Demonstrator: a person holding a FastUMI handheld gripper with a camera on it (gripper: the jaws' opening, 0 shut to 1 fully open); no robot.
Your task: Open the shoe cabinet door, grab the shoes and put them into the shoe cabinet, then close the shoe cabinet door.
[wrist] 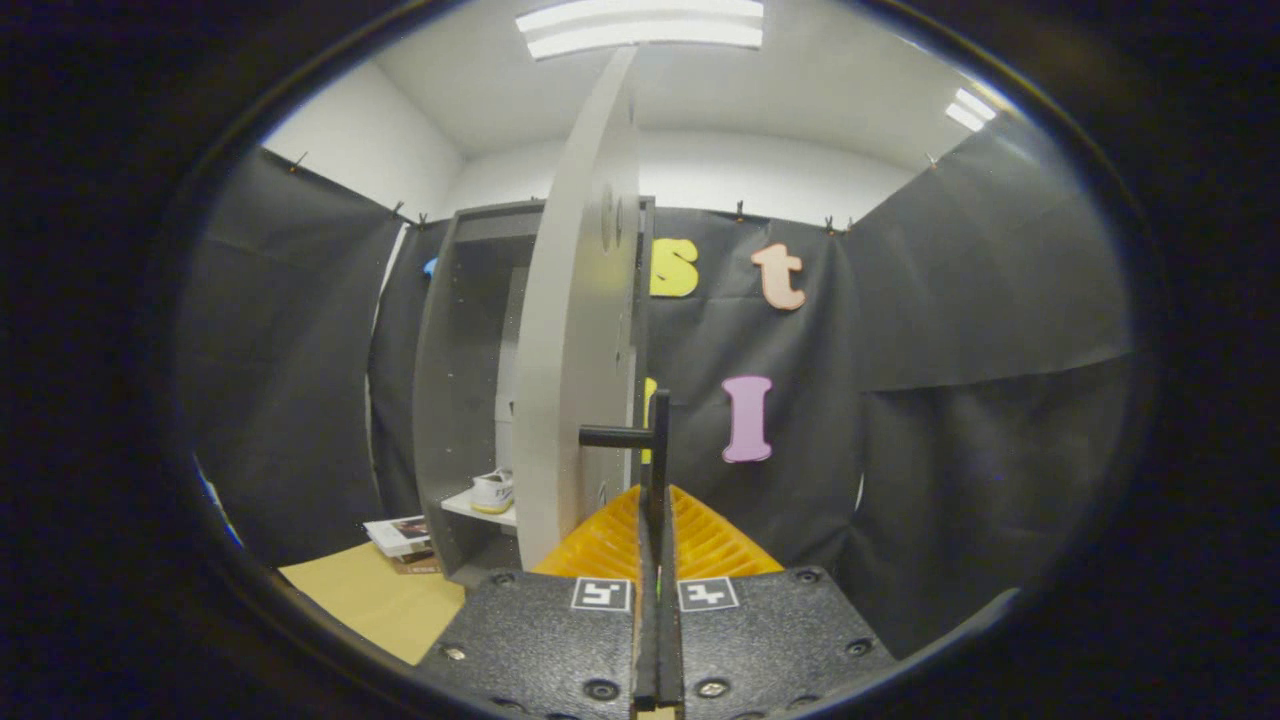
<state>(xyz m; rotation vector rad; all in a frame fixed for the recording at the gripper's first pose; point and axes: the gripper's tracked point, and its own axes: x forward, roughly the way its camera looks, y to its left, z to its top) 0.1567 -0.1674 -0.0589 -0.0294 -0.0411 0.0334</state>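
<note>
While the claw [658, 520] pinches the door handle, scene runs left to right: tan worktop [375, 600] low at left with a small stack of books [400, 537] on it, beside the cabinet base. Grey shoe cabinet [450, 400] stands open, dark inside, pale shelf holding one white shoe [492, 492] with a yellowish sole. Cabinet door [575, 350], light grey, swung out edge-on just ahead of the fingers. Black T-shaped handle [650, 437] sticks from the door's edge, its upright bar clamped between both fingers, nearly closed together.
</note>
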